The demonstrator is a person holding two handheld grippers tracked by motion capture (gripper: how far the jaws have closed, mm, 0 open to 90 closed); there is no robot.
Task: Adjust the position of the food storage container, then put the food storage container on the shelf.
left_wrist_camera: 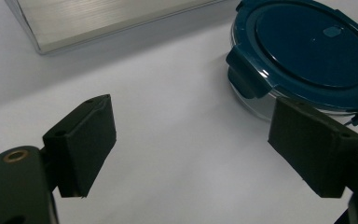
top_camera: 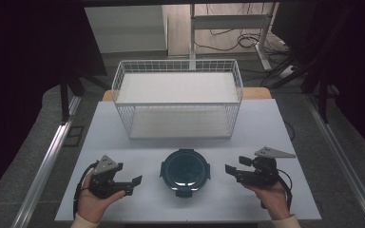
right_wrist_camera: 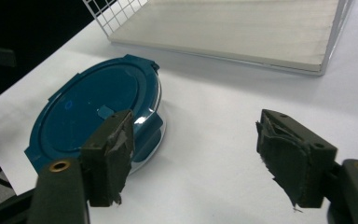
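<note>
A round clear container with a dark blue clip-on lid [top_camera: 185, 171] sits on the white table near the front edge, between my two grippers. My left gripper [top_camera: 133, 186] is to its left, open, with nothing between its jaws. My right gripper [top_camera: 234, 166] is to its right, also open and holding nothing. In the left gripper view the container [left_wrist_camera: 307, 51] lies beyond the right pad, and the left gripper [left_wrist_camera: 191, 135] hangs over bare table. In the right gripper view the container [right_wrist_camera: 93, 112] sits behind the left pad of the right gripper [right_wrist_camera: 196, 140].
A white wire basket [top_camera: 178, 61] with a pale board in its bottom stands behind the container on the white table [top_camera: 266, 128]. Its near edge appears in both gripper views [left_wrist_camera: 98, 18] [right_wrist_camera: 223, 28]. Dark floor and metal rails flank the table.
</note>
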